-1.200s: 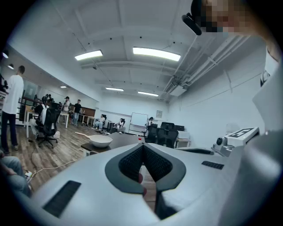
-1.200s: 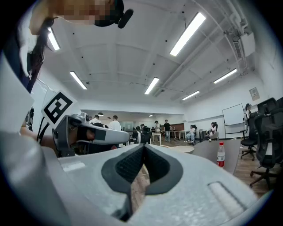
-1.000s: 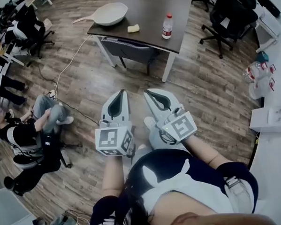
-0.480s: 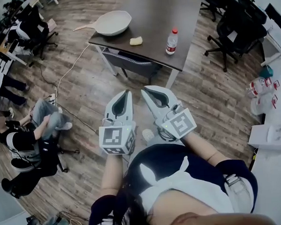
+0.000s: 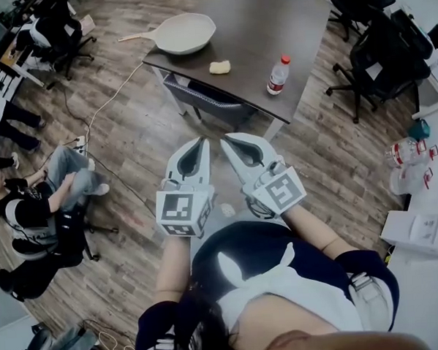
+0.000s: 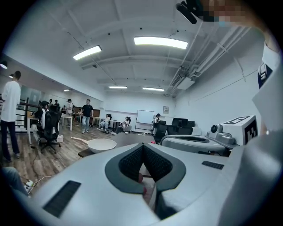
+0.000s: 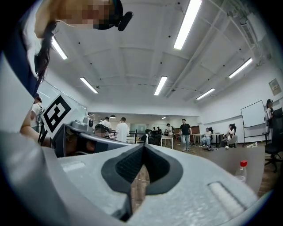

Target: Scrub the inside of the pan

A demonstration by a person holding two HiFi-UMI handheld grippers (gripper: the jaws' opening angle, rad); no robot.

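left claw (image 5: 200,141), right claw (image 5: 225,139): both pressed together, nothing held. white pan (image 5: 186,32), yellow sponge (image 5: 219,67), bottle (image 5: 277,74): set on tabletop (image 5: 262,22), well ahead of claws.

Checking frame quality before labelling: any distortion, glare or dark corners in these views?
Head view: edges bend, colours muted, pan and bottle sharp. Left gripper view: strong fisheye, black corners, ceiling light blown out, left claw fills the lower frame. Right gripper view: same fisheye and dark rim, light strip glaring, right claw blocks the lower half.
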